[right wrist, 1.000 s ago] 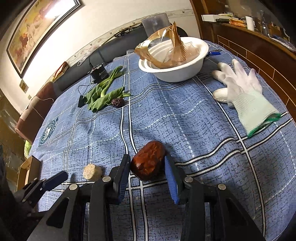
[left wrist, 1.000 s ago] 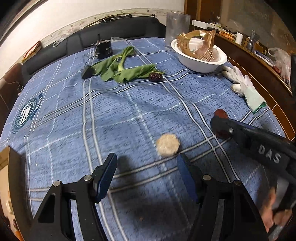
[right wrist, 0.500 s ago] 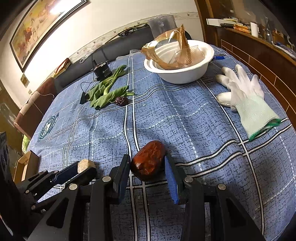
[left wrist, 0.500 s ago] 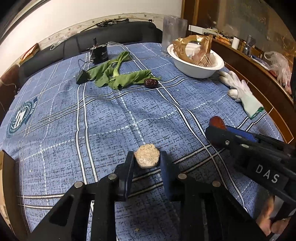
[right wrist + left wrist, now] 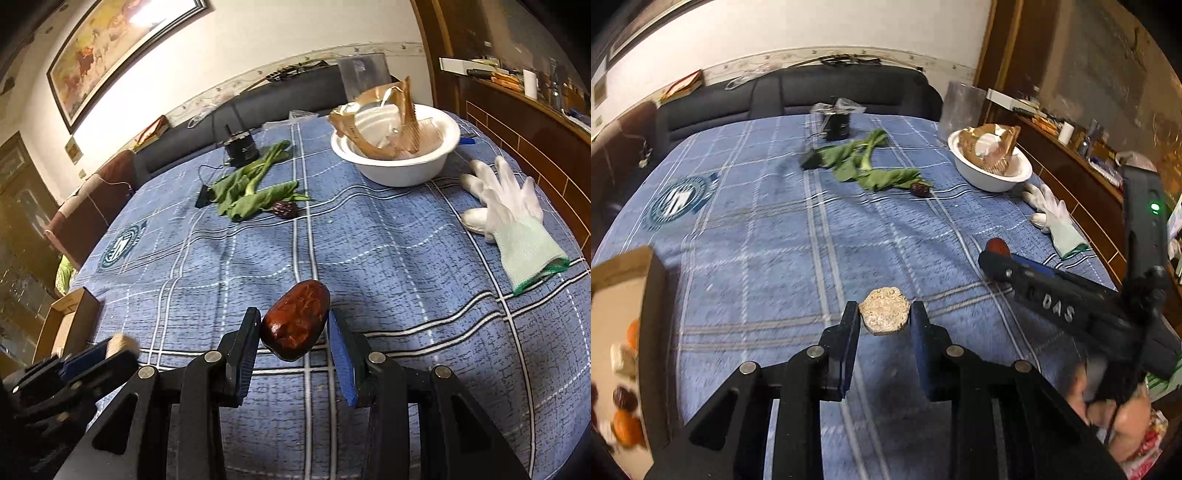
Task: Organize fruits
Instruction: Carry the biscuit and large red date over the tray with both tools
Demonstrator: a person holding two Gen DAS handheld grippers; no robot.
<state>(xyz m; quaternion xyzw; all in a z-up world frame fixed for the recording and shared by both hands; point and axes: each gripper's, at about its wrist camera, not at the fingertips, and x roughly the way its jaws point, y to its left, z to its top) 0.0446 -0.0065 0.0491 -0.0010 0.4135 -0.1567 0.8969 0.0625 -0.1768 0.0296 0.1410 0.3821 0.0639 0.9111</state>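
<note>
My left gripper (image 5: 883, 325) is shut on a pale tan crumbly round piece (image 5: 884, 315) and holds it above the blue checked tablecloth. My right gripper (image 5: 294, 328) is shut on a glossy red-brown date (image 5: 295, 319), also lifted off the cloth. The right gripper shows in the left wrist view (image 5: 997, 254) with the date's tip (image 5: 996, 244). The left gripper shows blurred at the lower left of the right wrist view (image 5: 107, 354). A dark wrinkled date (image 5: 919, 189) lies by the green leaves (image 5: 866, 166). A cardboard box (image 5: 620, 295) at the left edge holds orange and dark fruits.
A white bowl (image 5: 991, 177) with brown wrapping stands at the back right. A white glove (image 5: 513, 221) lies at the right edge. A black device (image 5: 836, 123) with a cable sits at the back. A dark sofa runs behind the table.
My left gripper closed on the tan piece, lifted it, and swung left so the cardboard box came into view. The right gripper kept holding the date nearly still.
</note>
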